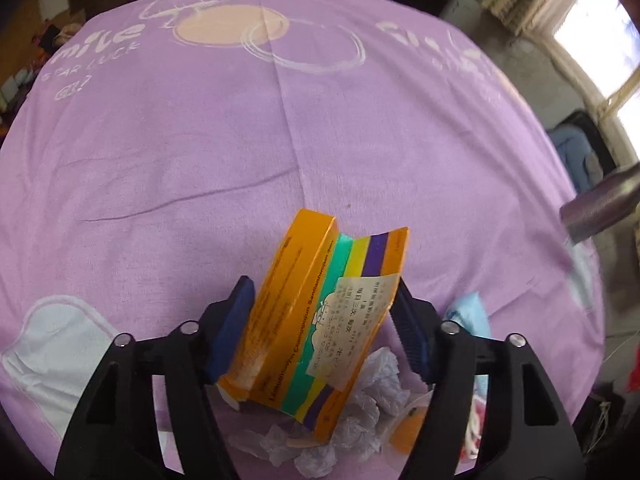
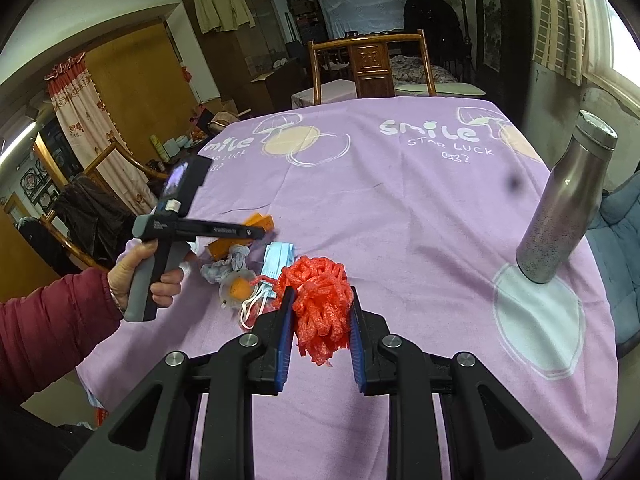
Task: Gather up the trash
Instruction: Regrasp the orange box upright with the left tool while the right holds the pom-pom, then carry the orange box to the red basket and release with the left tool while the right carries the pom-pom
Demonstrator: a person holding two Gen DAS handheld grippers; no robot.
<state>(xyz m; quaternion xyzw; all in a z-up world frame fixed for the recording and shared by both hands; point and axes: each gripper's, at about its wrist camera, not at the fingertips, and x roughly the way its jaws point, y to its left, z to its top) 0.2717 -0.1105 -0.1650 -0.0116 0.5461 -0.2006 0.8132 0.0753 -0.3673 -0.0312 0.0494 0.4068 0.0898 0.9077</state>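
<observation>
My left gripper [image 1: 322, 300] is shut on an orange medicine box [image 1: 316, 320] with green, yellow and purple stripes and a paper slip, held above the purple cloth. Under it lie crumpled white tissue [image 1: 360, 412] and a blue face mask [image 1: 468, 316]. My right gripper [image 2: 320, 308] is shut on a red foam net [image 2: 320, 300]. In the right wrist view the left gripper [image 2: 224, 232] hangs over the orange box [image 2: 240, 240], with tissue [image 2: 224, 266], a clear cup with orange inside [image 2: 236, 290] and the mask [image 2: 276, 256] beside it.
A steel bottle [image 2: 568, 204] stands upright at the table's right edge; it also shows in the left wrist view [image 1: 600, 208]. The purple tablecloth [image 2: 400, 200] covers the table. A wooden chair [image 2: 370, 66] stands at the far side.
</observation>
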